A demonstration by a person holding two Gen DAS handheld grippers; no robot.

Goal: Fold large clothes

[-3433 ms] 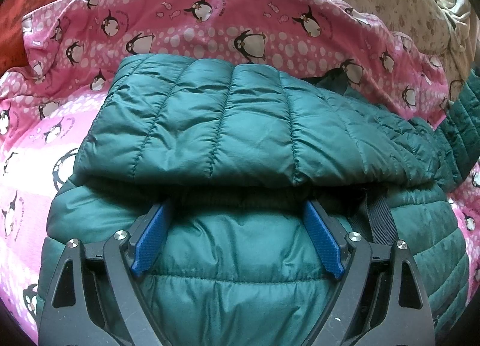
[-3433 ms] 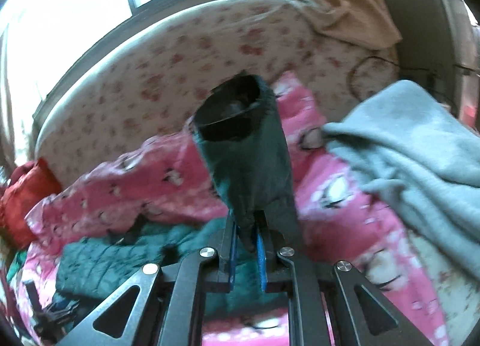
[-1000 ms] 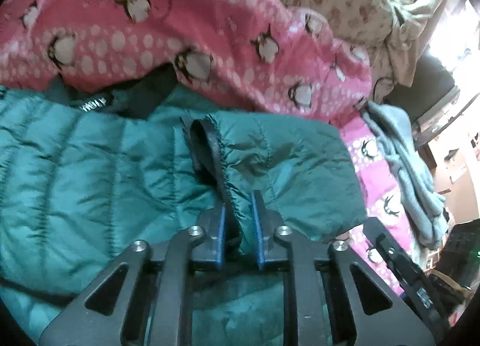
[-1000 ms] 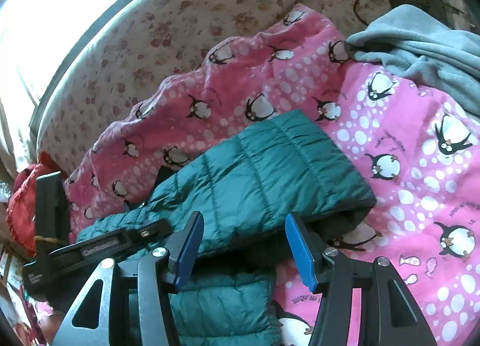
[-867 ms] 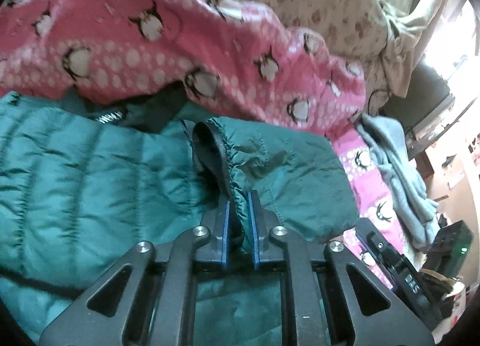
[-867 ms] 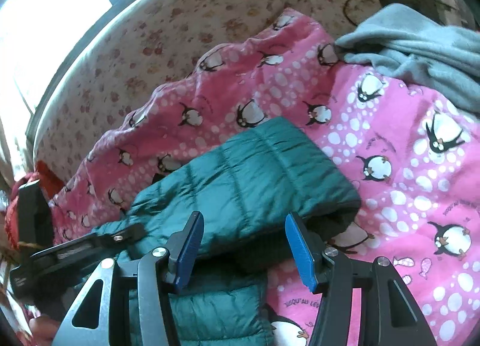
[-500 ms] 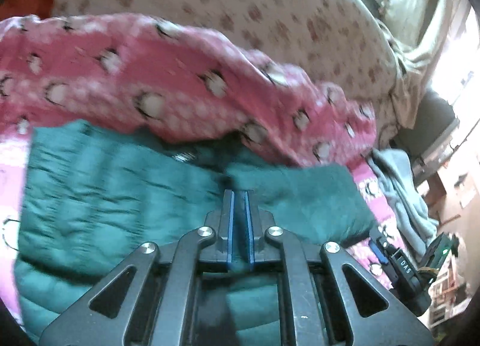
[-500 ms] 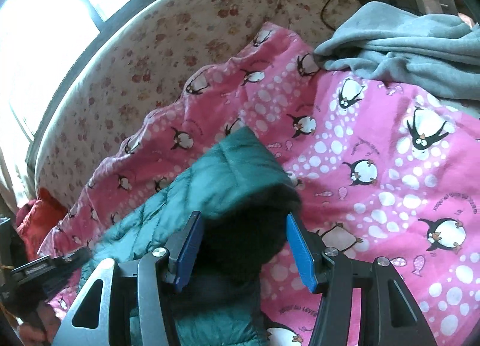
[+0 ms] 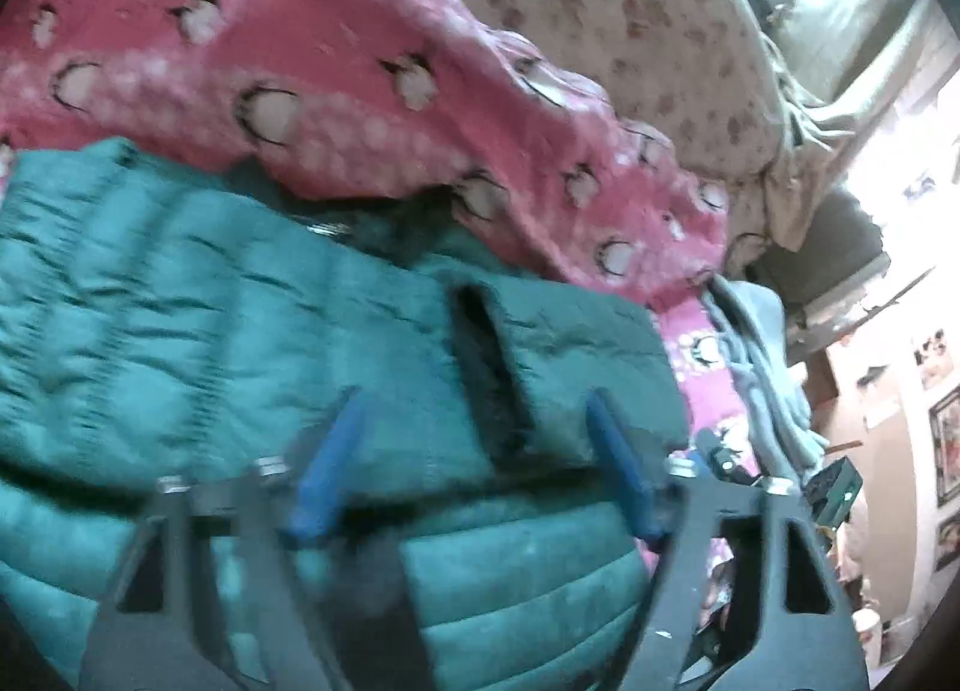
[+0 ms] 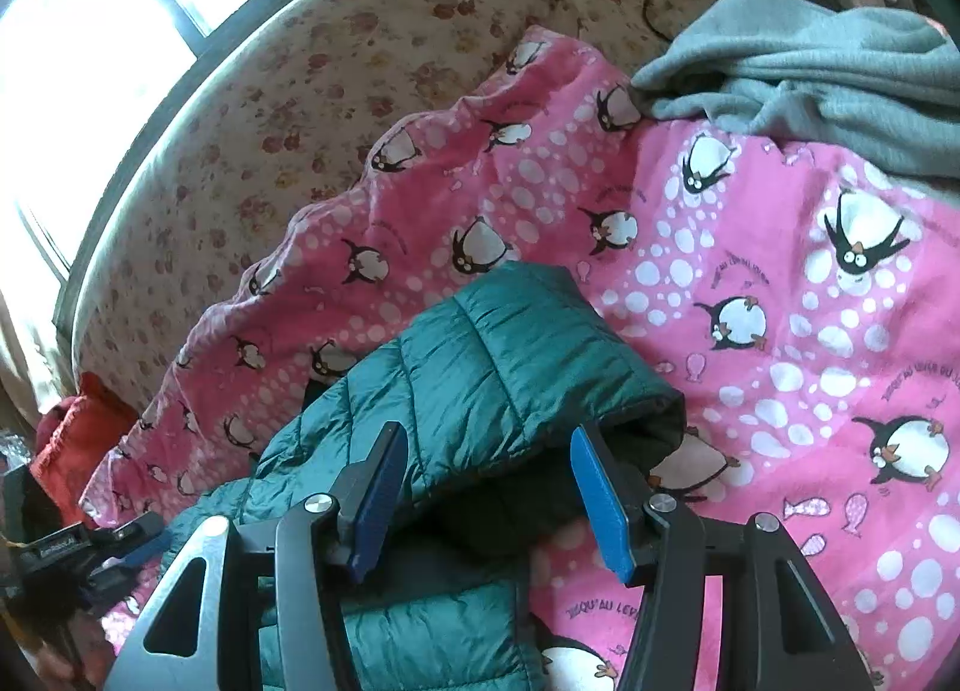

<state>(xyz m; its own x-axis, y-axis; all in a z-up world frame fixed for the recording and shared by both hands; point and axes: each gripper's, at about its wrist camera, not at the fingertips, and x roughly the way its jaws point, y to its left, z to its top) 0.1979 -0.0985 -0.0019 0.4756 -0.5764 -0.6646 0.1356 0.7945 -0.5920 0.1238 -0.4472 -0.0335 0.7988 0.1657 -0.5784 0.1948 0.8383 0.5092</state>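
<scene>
A dark green quilted jacket (image 9: pixel 180 331) lies on a pink penguin blanket (image 9: pixel 300 61). One sleeve is folded across its body, and the black-lined cuff (image 9: pixel 486 367) shows just ahead of my left gripper (image 9: pixel 474 451). That gripper's jaws are opening wide over the sleeve, and its blue pads (image 9: pixel 327 469) press on nothing; this view is blurred. In the right wrist view my right gripper (image 10: pixel 486 487) stands open over the jacket's (image 10: pixel 480 367) folded right edge. Its pads are apart from the cloth.
A grey garment (image 10: pixel 810 67) is heaped at the blanket's (image 10: pixel 780 301) far right. A floral-covered mattress (image 10: pixel 300 91) rises behind, under a bright window. Red cloth (image 10: pixel 78 421) sits at the far left, with the other gripper's black body (image 10: pixel 90 547) low on that side.
My left gripper let go of the sleeve cuff, closed empty, drew back and has now spread its jaws wide. The sleeve lies on the jacket. The right gripper kept the same opening, rolling slightly.
</scene>
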